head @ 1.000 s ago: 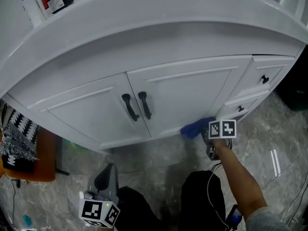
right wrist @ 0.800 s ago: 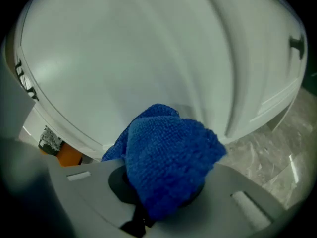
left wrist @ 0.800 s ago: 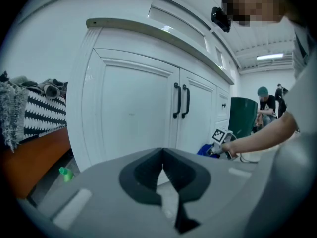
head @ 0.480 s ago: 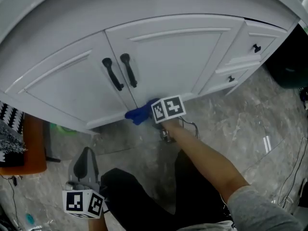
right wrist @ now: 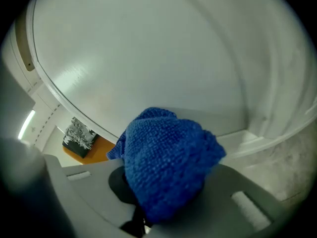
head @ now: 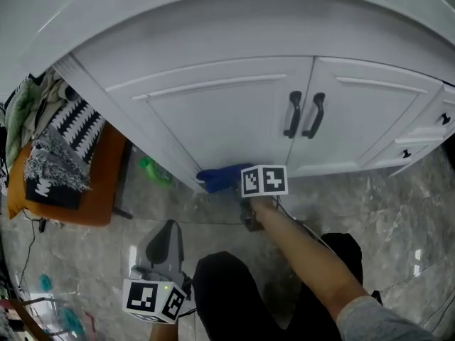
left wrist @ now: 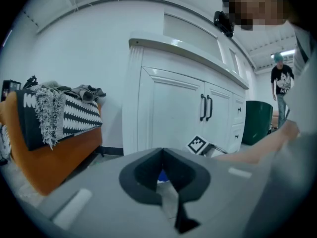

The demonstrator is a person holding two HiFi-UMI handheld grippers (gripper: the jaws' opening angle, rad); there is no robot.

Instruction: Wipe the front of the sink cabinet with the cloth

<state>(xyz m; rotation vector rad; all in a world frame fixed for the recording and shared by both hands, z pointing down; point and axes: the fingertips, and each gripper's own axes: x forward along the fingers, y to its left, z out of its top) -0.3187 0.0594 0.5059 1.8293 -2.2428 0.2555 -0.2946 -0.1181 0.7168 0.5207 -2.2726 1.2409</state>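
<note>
The white sink cabinet [head: 234,119] fills the top of the head view, with two black door handles [head: 304,114] where its doors meet. My right gripper [head: 231,185] is shut on a bunched blue cloth [head: 219,177], which presses on the bottom rail under the left door. In the right gripper view the blue cloth [right wrist: 166,160] bulges out of the jaws against the white cabinet front [right wrist: 148,58]. My left gripper [head: 162,258] hangs low over the floor, away from the cabinet, shut and holding nothing. Its view shows the cabinet [left wrist: 173,113] from the side.
An orange seat [head: 71,183] piled with black-and-white fabric [head: 57,148] stands left of the cabinet. A green object [head: 151,170] lies on the marble floor [head: 398,219] by the cabinet's corner. A dark green bin [left wrist: 257,120] and a standing person [left wrist: 282,90] are far off.
The right gripper has dragged the blue cloth leftward along the cabinet's bottom rail, from under the right door to under the left door. The head has turned left; the orange seat came into view.
</note>
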